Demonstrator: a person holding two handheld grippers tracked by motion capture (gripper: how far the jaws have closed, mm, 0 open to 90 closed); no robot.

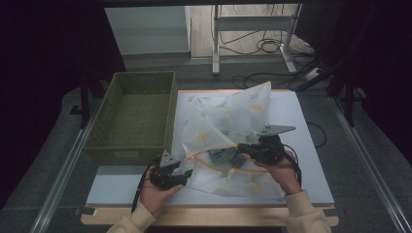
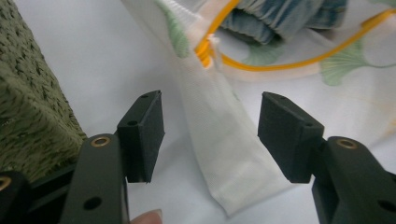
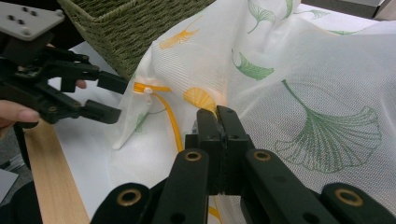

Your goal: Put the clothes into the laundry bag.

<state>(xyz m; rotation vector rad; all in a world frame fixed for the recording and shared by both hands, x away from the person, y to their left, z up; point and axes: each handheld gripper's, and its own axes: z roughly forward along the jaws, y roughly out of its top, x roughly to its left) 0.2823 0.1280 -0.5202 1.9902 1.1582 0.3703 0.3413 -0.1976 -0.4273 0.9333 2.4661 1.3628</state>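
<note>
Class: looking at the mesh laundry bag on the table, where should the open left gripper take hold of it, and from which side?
Grip the flat corner flap of the mesh laundry bag, just below the zipper end. It lies thin between the left gripper's open jaws, so probably come straight on from the basket side.

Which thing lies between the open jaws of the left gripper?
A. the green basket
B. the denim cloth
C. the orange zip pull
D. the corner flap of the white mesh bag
D: in the left gripper view the white corner of the mesh bag lies between the spread jaws of the left gripper, untouched, while the basket sits off to the side.
</note>
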